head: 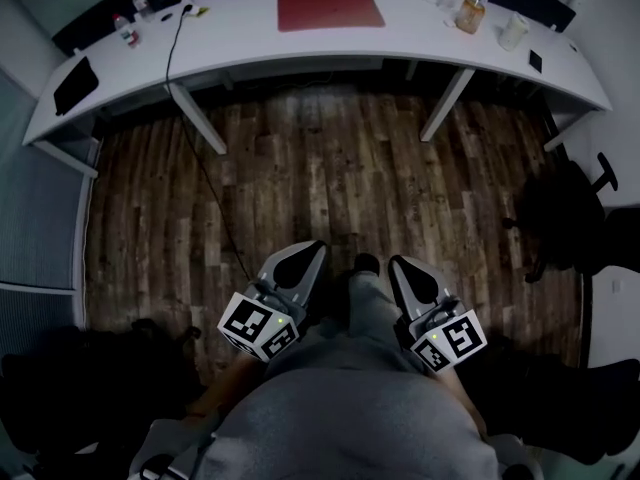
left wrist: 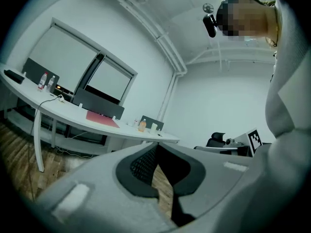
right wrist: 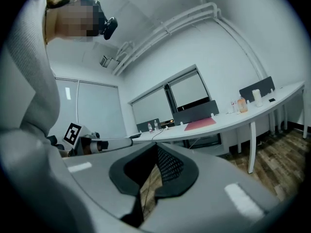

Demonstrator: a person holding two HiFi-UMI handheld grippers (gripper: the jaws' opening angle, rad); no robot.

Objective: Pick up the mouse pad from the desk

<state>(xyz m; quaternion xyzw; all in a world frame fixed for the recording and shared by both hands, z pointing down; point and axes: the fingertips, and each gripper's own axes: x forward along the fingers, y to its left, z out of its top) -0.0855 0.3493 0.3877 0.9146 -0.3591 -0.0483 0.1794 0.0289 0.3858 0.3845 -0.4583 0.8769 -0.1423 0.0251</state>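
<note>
A red mouse pad (head: 330, 4) lies flat on the long white desk (head: 300, 43) at the far side of the room; it also shows as a thin red slab in the left gripper view (left wrist: 102, 117) and the right gripper view (right wrist: 200, 124). Both grippers are held close to the person's body, far from the desk, over the wooden floor. My left gripper (head: 312, 252) is shut with nothing in it, its tips meeting (left wrist: 156, 145). My right gripper (head: 400, 265) is likewise shut and empty (right wrist: 156, 146).
On the desk stand bottles (head: 127, 30) at the left, a black cable (head: 180, 38), a black tablet (head: 75, 83), and an amber bottle (head: 470, 14) and a white cup (head: 513, 32) at the right. A black office chair (head: 565, 213) stands at the right. Desk legs (head: 445, 103) reach the floor.
</note>
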